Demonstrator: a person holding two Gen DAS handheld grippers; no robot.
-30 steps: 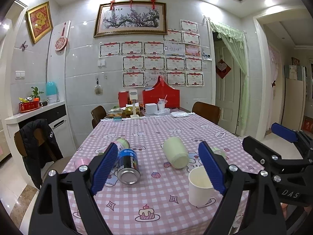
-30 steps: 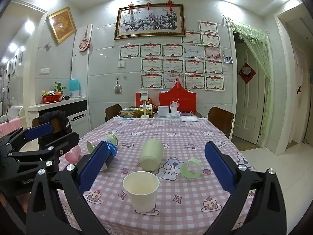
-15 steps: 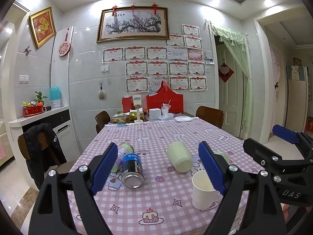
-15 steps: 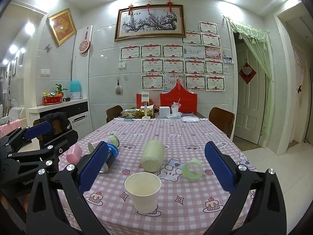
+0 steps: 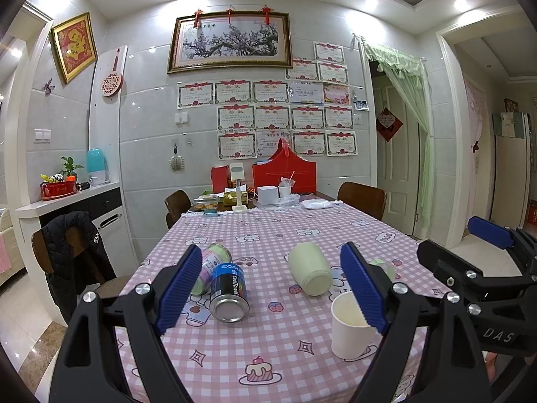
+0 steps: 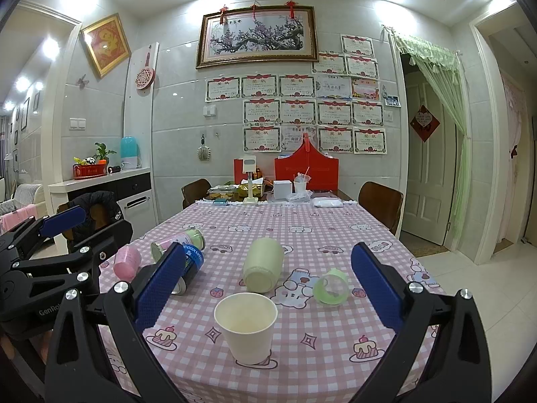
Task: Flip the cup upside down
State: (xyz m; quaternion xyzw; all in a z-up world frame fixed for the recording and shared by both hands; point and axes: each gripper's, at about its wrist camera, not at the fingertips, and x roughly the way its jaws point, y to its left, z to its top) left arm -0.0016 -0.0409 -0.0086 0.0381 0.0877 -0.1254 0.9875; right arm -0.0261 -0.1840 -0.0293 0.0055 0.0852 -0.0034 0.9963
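A white paper cup (image 6: 246, 325) stands upright, mouth up, near the front edge of the pink checked tablecloth (image 6: 302, 235). It also shows in the left wrist view (image 5: 349, 325), partly behind the left gripper's right finger. My right gripper (image 6: 268, 292) is open and empty, its blue pads (image 6: 376, 288) wide on either side of the cup and nearer the camera. My left gripper (image 5: 272, 292) is open and empty, left of the cup, over the cans.
A pale green cup (image 6: 263, 265) lies on its side behind the paper cup. A blue can (image 5: 230, 294), a pink-green can (image 6: 179, 243), a pink cup (image 6: 126, 262) and a small green cup (image 6: 330, 285) lie around. Clutter and chairs (image 6: 381, 206) stand at the table's far end.
Both views have drifted slightly: the table objects sit a little lower and nearer in the frames. Both grippers stay open; the cup has not moved.
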